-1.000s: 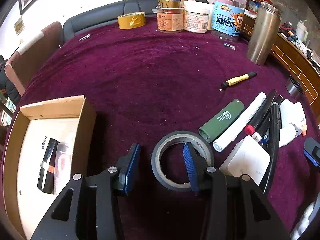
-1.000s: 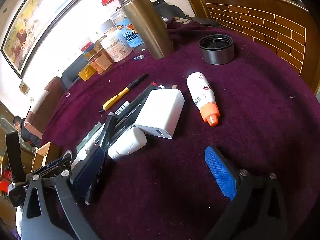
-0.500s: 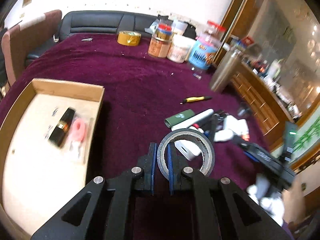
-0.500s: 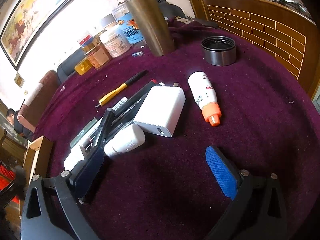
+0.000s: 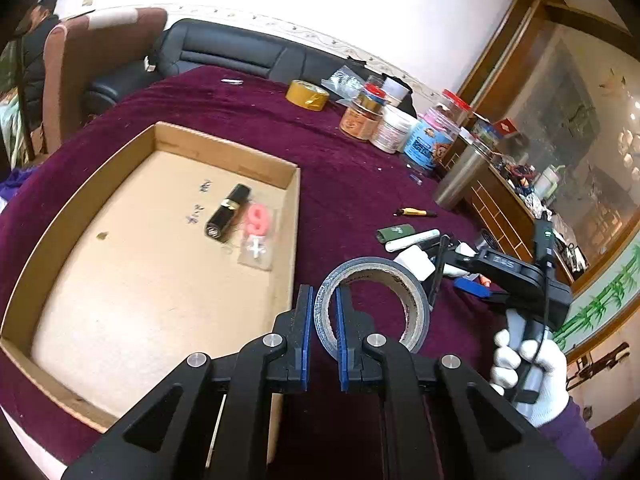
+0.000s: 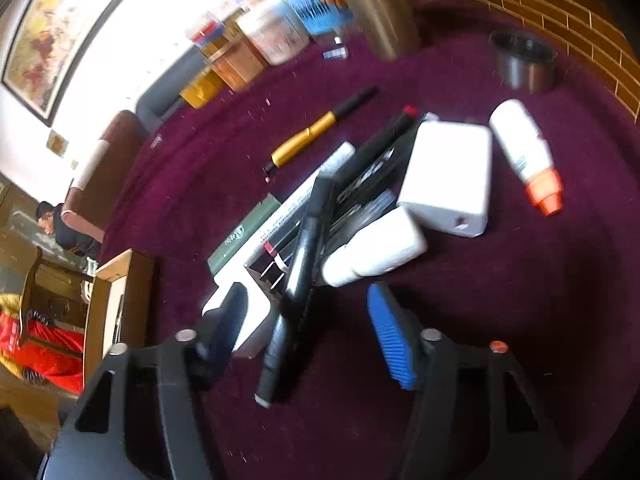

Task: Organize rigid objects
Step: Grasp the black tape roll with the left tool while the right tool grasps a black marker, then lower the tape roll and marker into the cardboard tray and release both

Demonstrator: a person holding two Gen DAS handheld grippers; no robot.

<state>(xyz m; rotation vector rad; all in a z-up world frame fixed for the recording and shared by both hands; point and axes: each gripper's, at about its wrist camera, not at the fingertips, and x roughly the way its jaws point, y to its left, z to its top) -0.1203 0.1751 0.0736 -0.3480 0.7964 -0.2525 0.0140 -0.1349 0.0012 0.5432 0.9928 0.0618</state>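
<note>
Left wrist view: the left gripper [image 5: 321, 334], whose jaws stood spread around the roll of black tape [image 5: 372, 304] a second ago with the roll flat on the desk [image 5: 352, 184], now pinches one wall of that roll between pressed-together pads and carries it clear of the cloth. The roll hangs just beside the near right wall of the cardboard box [image 5: 294, 240], which already holds a black tube [image 5: 228, 216] and a pink packet [image 5: 256, 232]. By the look of it, the tape is bound for the box and a short carry over its wall is what remains of this step.

Right wrist view, blurred: the right gripper [image 6: 304, 320] has come in over the pile of loose items, and its jaws are closing with a black marker [image 6: 296, 288] lying between them, not yet gripped. A white charger [image 6: 448, 176], a white bottle with an orange cap [image 6: 524, 152] and a yellow pen [image 6: 316, 132] lie close by, unsorted. The gloved right hand [image 5: 528, 368] shows in the left view.
</note>
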